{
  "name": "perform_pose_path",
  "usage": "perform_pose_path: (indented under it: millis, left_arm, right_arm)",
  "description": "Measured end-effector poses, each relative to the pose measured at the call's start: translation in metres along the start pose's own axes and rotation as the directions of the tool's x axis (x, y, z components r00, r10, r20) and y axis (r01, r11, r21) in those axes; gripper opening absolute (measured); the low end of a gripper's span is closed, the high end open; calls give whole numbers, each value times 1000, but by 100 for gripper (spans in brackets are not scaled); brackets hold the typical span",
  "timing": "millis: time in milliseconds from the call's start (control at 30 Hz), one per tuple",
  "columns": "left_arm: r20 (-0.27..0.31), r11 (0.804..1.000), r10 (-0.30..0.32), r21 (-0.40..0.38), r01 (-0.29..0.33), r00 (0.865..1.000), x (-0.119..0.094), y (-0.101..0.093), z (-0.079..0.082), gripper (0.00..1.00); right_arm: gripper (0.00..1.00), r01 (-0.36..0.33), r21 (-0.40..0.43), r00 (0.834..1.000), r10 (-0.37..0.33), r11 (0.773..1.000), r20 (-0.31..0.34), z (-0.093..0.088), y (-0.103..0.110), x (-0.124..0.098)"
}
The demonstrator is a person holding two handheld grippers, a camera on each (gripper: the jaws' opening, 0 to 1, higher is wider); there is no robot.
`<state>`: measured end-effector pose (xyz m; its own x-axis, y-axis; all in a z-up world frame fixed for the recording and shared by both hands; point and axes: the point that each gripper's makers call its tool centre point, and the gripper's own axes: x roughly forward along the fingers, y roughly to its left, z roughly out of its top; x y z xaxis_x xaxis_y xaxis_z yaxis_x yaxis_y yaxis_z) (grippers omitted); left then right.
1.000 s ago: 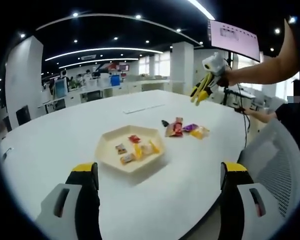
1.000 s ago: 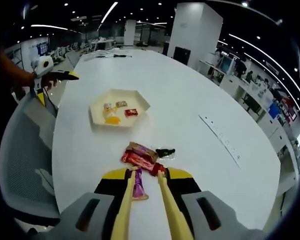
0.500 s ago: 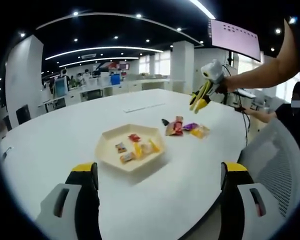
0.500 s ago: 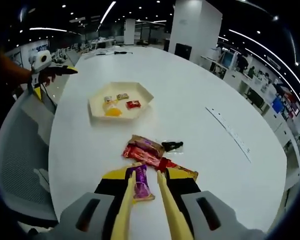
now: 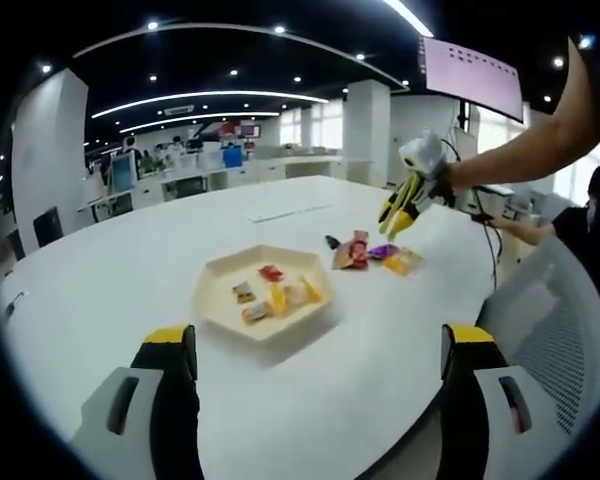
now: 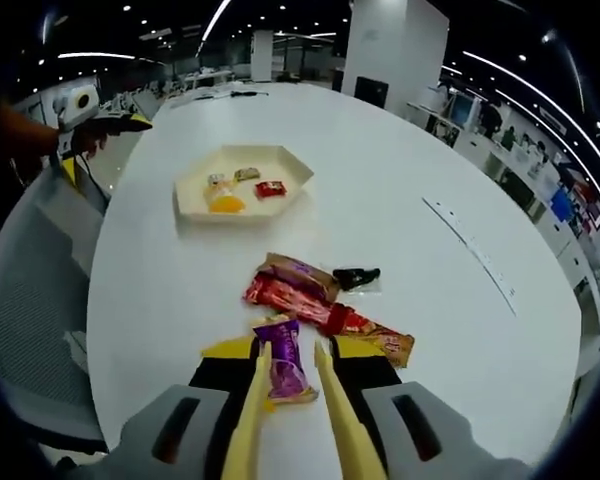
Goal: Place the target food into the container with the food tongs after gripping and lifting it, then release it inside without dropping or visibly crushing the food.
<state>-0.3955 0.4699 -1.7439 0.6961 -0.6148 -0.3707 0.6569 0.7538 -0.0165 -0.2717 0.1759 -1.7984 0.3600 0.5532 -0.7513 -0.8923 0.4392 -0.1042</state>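
White desk, one, carries everything. One cream hexagonal tray sits well apart from the loose snacks and holds about four small wrapped pieces; the exact number is hard to read at this size.

Loose on the desk, in the right gripper view: one brown packet, one red packet, one orange-red bar, one purple packet, one small black item.

The right gripper holds one pair of yellow tongs. Its jaws are pressed against the tong arms; the tong tips stand apart, straddling the purple packet, which lies flat on the desk and is not yet pinched. The left gripper hangs over the near desk edge, jaws wide apart and empty.

Risks, in my judgement:
- The glossy wrapper may slip from the tips on lifting, since they bracket only its near end.
- Overpressure may crush the contents.
- The long carry to the tray gives room for a drop.
- The tips may snag the adjacent red packet.
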Motion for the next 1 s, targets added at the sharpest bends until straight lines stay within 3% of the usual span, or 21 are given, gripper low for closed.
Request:
perform_pose_path:
  millis: [400,700,1000]
  left_arm:
    - [-7,1000,7,-5,-7,1000,0,1,-1,97]
    - [-10,1000,10,-10,-10,1000,0,2,-2,97]
    - [-10,1000,11,-13,-11,1000,1,3,-2,97]
  right_arm:
    - [27,-18,11,999,18,1000,-39,-19,2,16]
    - [27,-31,-26,997,30,999,-65,-23,6,26]
    - [23,-29,14,997,29,1000,-67,-24,4,28]
